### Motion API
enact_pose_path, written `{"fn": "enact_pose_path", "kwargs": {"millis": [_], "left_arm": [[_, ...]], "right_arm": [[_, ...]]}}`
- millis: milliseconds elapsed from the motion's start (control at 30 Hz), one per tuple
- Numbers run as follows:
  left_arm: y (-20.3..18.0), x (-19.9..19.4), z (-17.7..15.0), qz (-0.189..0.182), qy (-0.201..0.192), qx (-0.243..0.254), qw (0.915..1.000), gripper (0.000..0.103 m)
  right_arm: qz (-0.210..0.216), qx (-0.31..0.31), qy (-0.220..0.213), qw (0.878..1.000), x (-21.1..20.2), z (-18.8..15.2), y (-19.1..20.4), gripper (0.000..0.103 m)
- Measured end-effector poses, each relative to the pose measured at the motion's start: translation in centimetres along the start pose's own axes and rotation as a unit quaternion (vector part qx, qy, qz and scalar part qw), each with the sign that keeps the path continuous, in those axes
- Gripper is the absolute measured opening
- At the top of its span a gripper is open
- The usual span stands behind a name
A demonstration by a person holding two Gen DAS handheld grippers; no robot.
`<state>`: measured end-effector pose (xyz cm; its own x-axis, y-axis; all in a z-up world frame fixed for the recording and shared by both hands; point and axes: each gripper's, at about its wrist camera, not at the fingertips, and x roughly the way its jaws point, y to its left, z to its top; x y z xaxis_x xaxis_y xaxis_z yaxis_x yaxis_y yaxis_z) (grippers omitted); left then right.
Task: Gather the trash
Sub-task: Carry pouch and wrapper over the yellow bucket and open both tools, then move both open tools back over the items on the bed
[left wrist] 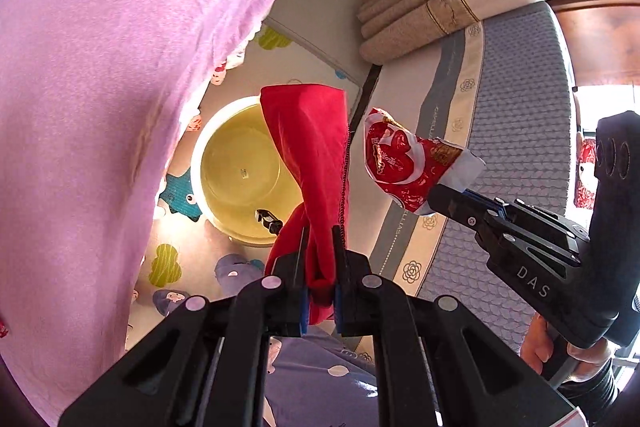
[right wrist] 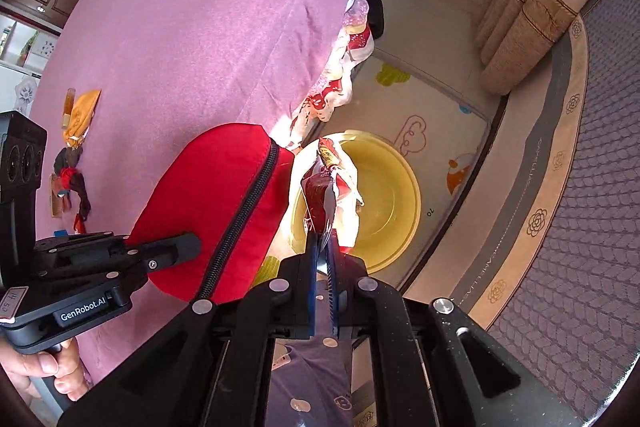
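My left gripper [left wrist: 320, 239] is shut on a red cloth bag [left wrist: 312, 155] with a black zipper, which hangs above the floor; it also shows in the right wrist view [right wrist: 216, 203]. My right gripper [right wrist: 322, 239] is shut on a red and white snack wrapper [right wrist: 332, 179], held over a yellow basin [right wrist: 392, 195]. In the left wrist view the wrapper [left wrist: 404, 163] hangs from the right gripper [left wrist: 444, 197] just right of the bag, and the basin [left wrist: 240, 171] stands on the floor below.
A bed with a pink sheet [right wrist: 180, 39] fills the left. Small items, an orange pouch [right wrist: 82, 111] among them, lie on it. A grey patterned mattress [right wrist: 592, 187] lies at the right. A cartoon play mat [right wrist: 432, 123] covers the floor. Curtains [right wrist: 524, 11] hang behind.
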<state>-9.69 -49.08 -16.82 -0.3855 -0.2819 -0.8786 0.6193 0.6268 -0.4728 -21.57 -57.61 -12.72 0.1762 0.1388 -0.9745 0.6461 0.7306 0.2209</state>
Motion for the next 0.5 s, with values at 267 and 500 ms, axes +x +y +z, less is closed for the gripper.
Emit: {"fn": "enact_pose_path", "kwargs": {"millis": [267,500], "left_arm": [[-0.4,2.2,0.6,0.036,0.022,0.001,0.9991,0.057],[0.2,-0.2,0.1,0.041,-0.005,-0.001,0.9991,0.057]], "right_arm": [[0.007,0.049,0.005,0.999,0.4,-0.7,-3.1,0.040],[0.015,0.021,0.002,1.000,0.2,0.0,-0.6,0.038]]}}
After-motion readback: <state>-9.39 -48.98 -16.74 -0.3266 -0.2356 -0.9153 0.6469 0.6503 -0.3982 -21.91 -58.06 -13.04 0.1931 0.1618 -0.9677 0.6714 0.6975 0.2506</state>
